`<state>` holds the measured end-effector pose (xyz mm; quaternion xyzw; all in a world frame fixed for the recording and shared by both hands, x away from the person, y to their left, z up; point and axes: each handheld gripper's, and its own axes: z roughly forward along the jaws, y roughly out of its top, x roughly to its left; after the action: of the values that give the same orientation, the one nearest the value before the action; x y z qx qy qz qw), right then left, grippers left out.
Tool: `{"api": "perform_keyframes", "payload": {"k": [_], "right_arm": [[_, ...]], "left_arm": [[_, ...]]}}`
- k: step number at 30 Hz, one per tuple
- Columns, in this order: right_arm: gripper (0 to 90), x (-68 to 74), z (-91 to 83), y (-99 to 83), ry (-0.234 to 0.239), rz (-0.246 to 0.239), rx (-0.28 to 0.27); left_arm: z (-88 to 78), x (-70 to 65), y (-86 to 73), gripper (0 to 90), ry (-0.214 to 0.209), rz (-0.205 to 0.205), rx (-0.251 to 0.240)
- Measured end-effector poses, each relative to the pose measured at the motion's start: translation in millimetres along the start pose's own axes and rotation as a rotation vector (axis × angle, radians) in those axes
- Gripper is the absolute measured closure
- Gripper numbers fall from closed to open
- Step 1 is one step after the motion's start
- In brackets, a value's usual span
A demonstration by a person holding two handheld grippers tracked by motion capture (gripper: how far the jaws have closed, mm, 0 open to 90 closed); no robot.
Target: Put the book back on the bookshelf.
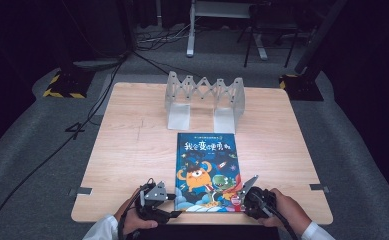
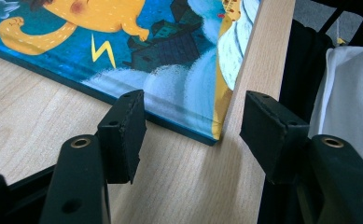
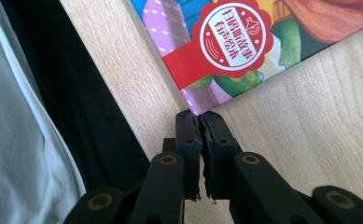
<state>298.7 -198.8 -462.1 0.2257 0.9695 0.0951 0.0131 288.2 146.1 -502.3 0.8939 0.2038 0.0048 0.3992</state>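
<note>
A blue picture book [image 1: 207, 165] with a cartoon monster cover lies flat on the wooden table [image 1: 127, 150], its bottom edge at the table's near edge. My left gripper [image 1: 174, 199] is open at the book's near left corner. In the left gripper view its jaws [image 2: 193, 126] stand on either side of that corner of the book [image 2: 123, 46], and the pads stay clear of it. My right gripper [image 1: 241, 202] is at the near right corner. Its jaws [image 3: 201, 119] are pressed together, with the tips right at the corner of the book [image 3: 226, 42] below a red seal. Whether any of the cover is pinched is unclear.
A grey accordion-style book rack [image 1: 204, 97] stands at the back of the table, beyond the book. The table's front edge runs just under both grippers. The person's white sleeve [image 2: 347, 93] hangs beyond that edge. Cables and stand feet lie on the floor behind.
</note>
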Motion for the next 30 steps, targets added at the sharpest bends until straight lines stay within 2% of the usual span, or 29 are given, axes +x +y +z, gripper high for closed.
{"api": "perform_keyframes", "payload": {"k": [1, 2, 6, 9, 10, 12, 13, 15, 18, 21, 25, 29, 30], "right_arm": [[86.3, 1.1, -0.4, -2.8, -0.004, 0.012, -0.019], [86.2, 3.4, -0.4, -8.3, -0.018, 0.024, -0.063], [86.1, 3.2, 0.1, -14.3, -0.017, 0.042, -0.113], [85.9, 0.8, 1.4, -21.4, 0.018, 0.073, -0.182], [85.0, 0.0, 2.3, -24.6, 0.039, 0.084, -0.221], [84.0, -0.2, 2.4, -25.9, 0.049, 0.077, -0.238], [83.3, -0.7, 2.2, -27.1, 0.063, 0.075, -0.259], [78.9, -2.4, -0.4, -28.9, 0.088, 0.078, -0.326], [77.3, -4.4, -1.1, -28.8, 0.105, 0.093, -0.349], [69.9, -5.6, -1.3, -27.6, 0.115, 0.078, -0.376], [54.8, -10.5, -6.0, -27.2, 0.165, 0.086, -0.440], [49.8, -19.5, -7.8, -25.5, 0.199, 0.121, -0.505], [49.8, -19.5, -7.8, -25.5, 0.199, 0.121, -0.505]], "left_arm": [[-0.1, 0.0, 0.0, 40.5, 0.003, 0.004, 0.002], [-0.1, -0.1, -0.1, 40.5, 0.001, 0.002, 0.001], [-0.2, 0.1, -0.1, 40.5, 0.004, 0.007, 0.001], [-0.4, -0.6, -0.4, 39.6, 0.031, 0.019, 0.005], [-0.6, -0.2, -0.5, 34.6, 0.065, 0.018, 0.013], [-1.5, 1.1, -0.2, 33.2, 0.070, 0.011, 0.020], [-2.2, 2.4, -0.4, 29.1, 0.076, 0.007, 0.025], [-3.5, 4.6, -1.4, 28.7, 0.072, -0.013, 0.016], [-2.9, 2.9, -1.4, 28.8, 0.068, -0.002, 0.021], [-2.3, 2.2, -1.2, 28.7, 0.065, 0.007, 0.019], [-2.5, 3.5, -1.5, 28.8, 0.055, 0.001, 0.013], [-2.6, 3.8, -1.7, 28.9, 0.056, 0.000, 0.014], [-2.6, 3.8, -1.7, 28.9, 0.056, 0.000, 0.014]]}}
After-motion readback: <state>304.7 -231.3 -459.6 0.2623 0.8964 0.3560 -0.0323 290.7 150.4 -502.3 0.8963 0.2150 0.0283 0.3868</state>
